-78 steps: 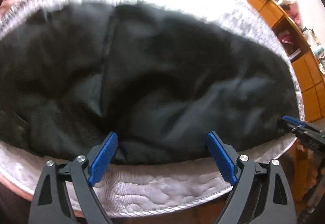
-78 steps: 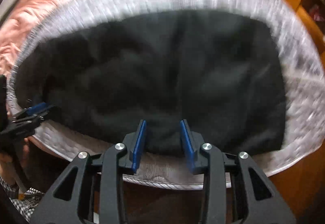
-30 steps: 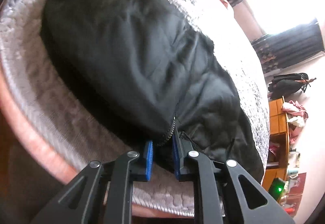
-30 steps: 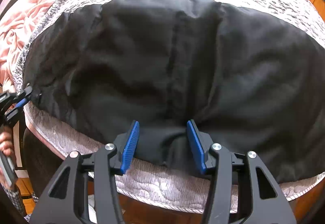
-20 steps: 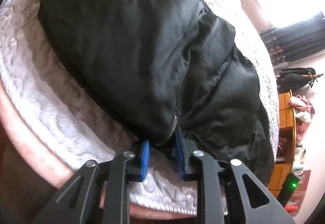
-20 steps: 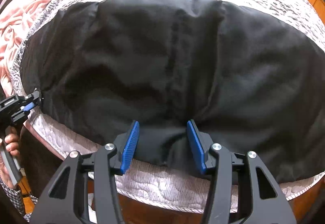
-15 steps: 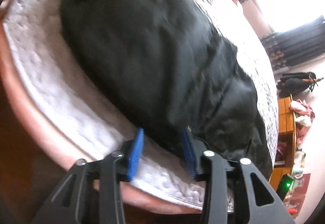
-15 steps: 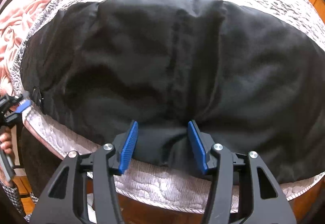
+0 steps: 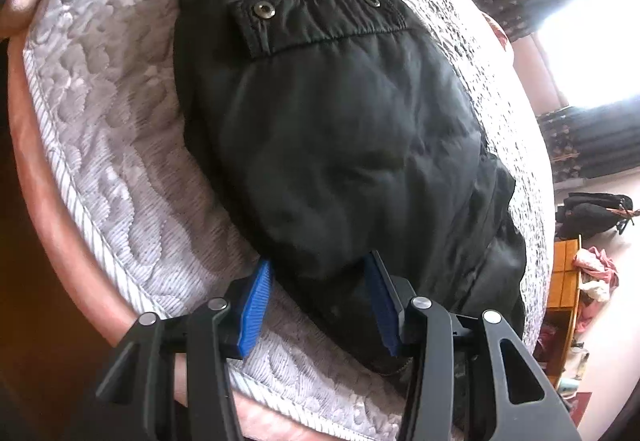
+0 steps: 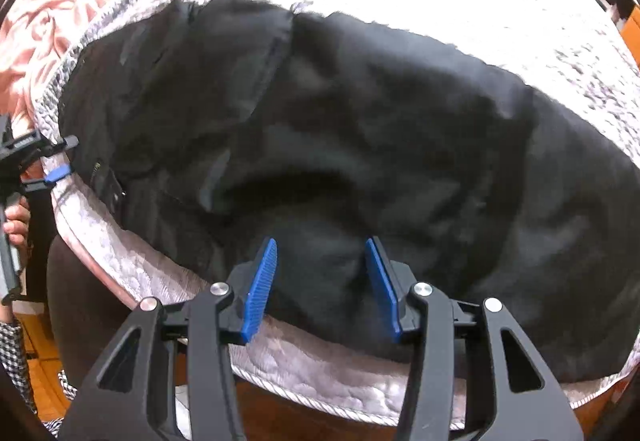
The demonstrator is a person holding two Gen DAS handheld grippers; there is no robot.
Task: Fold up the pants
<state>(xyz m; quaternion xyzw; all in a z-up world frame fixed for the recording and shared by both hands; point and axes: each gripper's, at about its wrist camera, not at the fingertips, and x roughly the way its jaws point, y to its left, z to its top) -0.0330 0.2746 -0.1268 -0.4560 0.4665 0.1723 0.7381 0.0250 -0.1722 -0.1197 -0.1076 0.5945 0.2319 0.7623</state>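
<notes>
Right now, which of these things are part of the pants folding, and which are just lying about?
Part of the job:
- black pants
- left gripper
- right gripper
- quilted mattress, the folding surface

Just lying about:
- pink blanket
- black backpack
- orange shelf unit

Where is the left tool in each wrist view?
Left wrist: the left tool is at bottom centre, open, straddling the near edge of the black pants.
Right wrist: the left tool is at the far left edge, about mid-height, by the left end of the pants.
Shared landmark: the black pants lying on the quilted mattress, in both views.
</notes>
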